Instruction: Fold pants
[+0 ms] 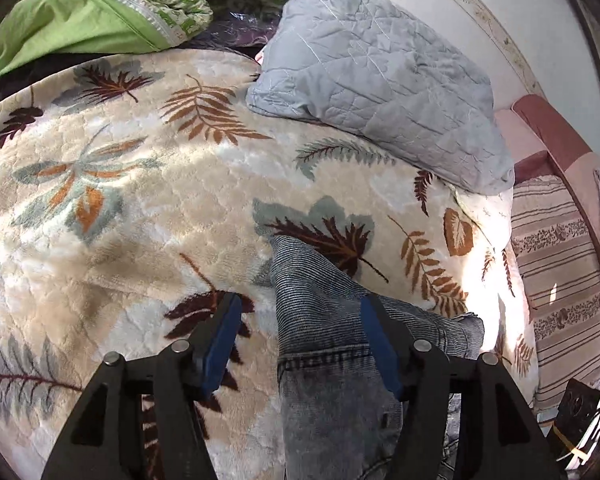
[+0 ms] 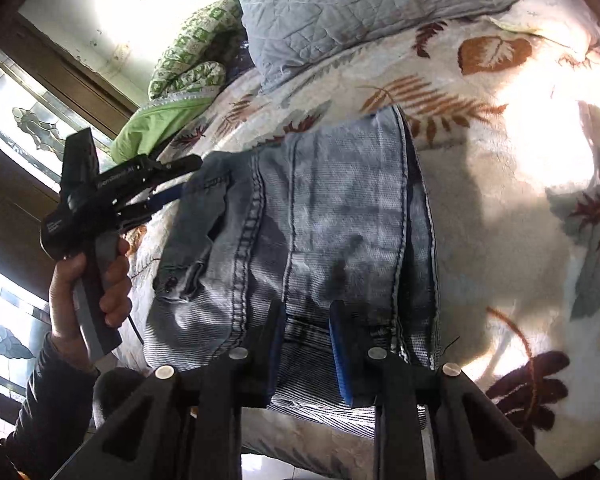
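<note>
Right wrist: jeans [image 2: 320, 220] near edge behind claw [image 2: 304, 356].

My black claw [image 1: 300, 312] has blue pads [image 1: 220, 344]. The faded light-blue denim pants [image 2: 320, 208] lie on a cream fleece blanket [image 1: 140, 208] patterned with brown, rust and grey-green leaves, beside a pale grey quilted pillow [image 1: 380, 72].

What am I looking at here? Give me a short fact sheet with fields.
setting: bed under a leaf-print blanket
garment: light blue jeans, partly folded on the blanket
left gripper: open, jeans fabric between its fingers, not pinched
right gripper: shut on the jeans' near edge
nearby: grey quilted pillow, green bedding
holder: a person's hand holds the left gripper
</note>
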